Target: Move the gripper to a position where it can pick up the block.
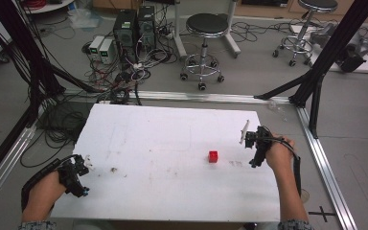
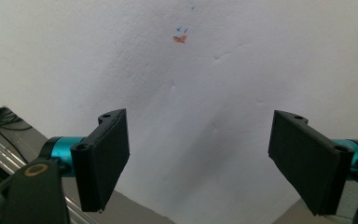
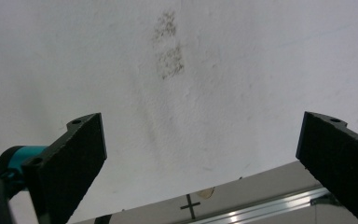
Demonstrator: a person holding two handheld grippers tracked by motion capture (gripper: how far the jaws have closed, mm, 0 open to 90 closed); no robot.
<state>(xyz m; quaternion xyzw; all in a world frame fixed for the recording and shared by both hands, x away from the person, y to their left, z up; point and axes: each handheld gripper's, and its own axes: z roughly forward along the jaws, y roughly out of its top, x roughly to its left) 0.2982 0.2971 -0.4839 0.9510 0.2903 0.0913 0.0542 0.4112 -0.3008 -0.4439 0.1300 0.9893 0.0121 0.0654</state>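
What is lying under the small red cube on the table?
The red cube rests directly on the white table, between the two grippers and nearer the right gripper. Bare white surface surrounds it. The patch beneath the cube is covered, so any mark there cannot be seen.

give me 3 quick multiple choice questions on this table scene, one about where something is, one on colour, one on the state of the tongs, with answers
1. Where is the small block on the white board?
A. right of the middle, nearer the right tongs
B. at the far left corner
C. between the jaws of the left tongs

2. What colour is the block?
A. blue
B. red
C. green

3. How do the jaws of both tongs stand?
A. both shut
B. the left shut, the right open
C. both open, holding nothing

Answers:
1 A: in the high view the block lies a little to the left of the right tongs, far from the left tongs.
2 B: it shows bright red.
3 C: each gripper view shows its jaws wide apart, with bare board between them.
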